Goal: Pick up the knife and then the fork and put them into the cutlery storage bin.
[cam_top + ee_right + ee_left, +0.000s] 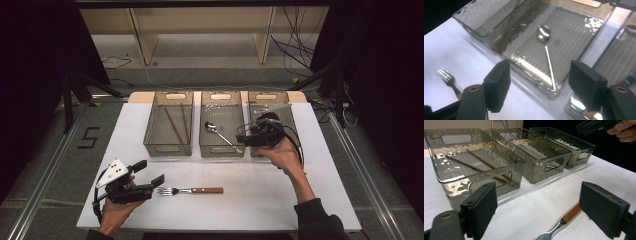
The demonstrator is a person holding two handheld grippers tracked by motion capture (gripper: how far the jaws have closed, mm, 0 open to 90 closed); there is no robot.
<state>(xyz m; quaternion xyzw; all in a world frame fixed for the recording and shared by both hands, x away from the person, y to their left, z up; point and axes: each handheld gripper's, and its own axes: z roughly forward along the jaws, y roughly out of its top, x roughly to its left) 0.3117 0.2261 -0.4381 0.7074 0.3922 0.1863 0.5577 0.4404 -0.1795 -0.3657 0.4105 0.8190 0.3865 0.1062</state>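
right gripper (243, 139) hangs over the middle bin (221, 150) with jaws wide and empty, spoon (221, 134) lying inside; left gripper (154, 173) gapes empty just beside the fork (190, 190) on the table (260, 200)

I count three clear bins (169, 131) on the counter (150, 200), two chopsticks (174, 126), one spoon (220, 134), one fork (190, 190); possibly more cutlery glints in the right bin, and two tools (150, 175).

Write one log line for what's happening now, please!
left gripper: open, by fork | right gripper: open, empty, above bins | spoon: middle bin | chopsticks: left bin
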